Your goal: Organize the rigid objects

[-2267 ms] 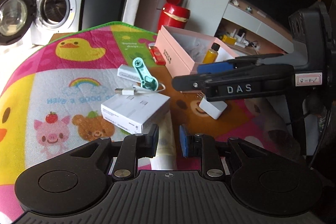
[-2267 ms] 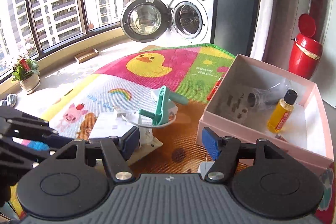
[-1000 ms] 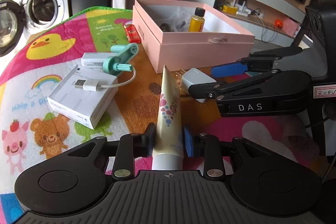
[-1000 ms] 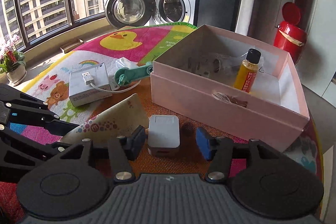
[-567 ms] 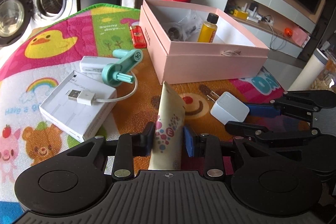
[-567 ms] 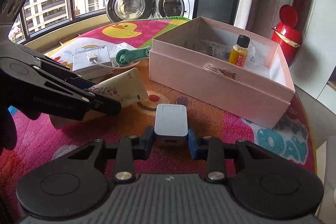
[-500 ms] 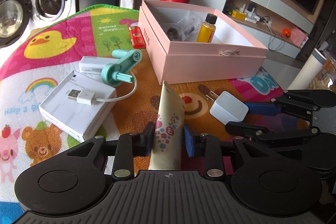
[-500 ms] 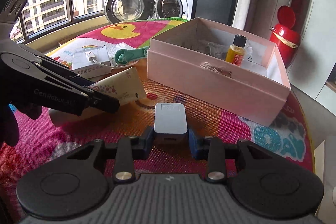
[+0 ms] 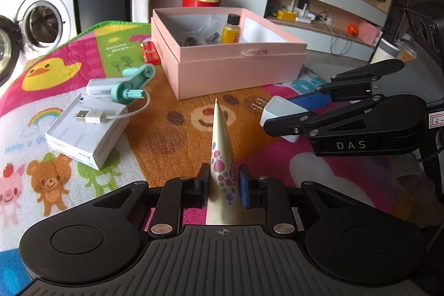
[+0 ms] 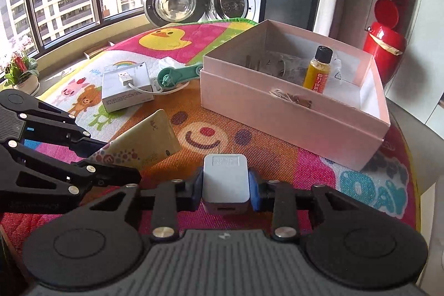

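The left gripper (image 9: pixel 222 185) held a cream tube (image 9: pixel 220 157) printed with pink and blue bubbles, its jaws closing on the body while the crimped end pointed ahead toward the pink box (image 9: pixel 230 57). The right gripper (image 10: pixel 225 186) was closing too — its blue pads pressed both sides of a white charger plug (image 10: pixel 224 179), prongs forward. Beyond the right fingers, the box held a yellow bottle (image 10: pixel 317 71); off to their left lay a white carton (image 10: pixel 126 92) with a USB cable (image 10: pixel 126 78) and a teal tool (image 10: pixel 180 72).
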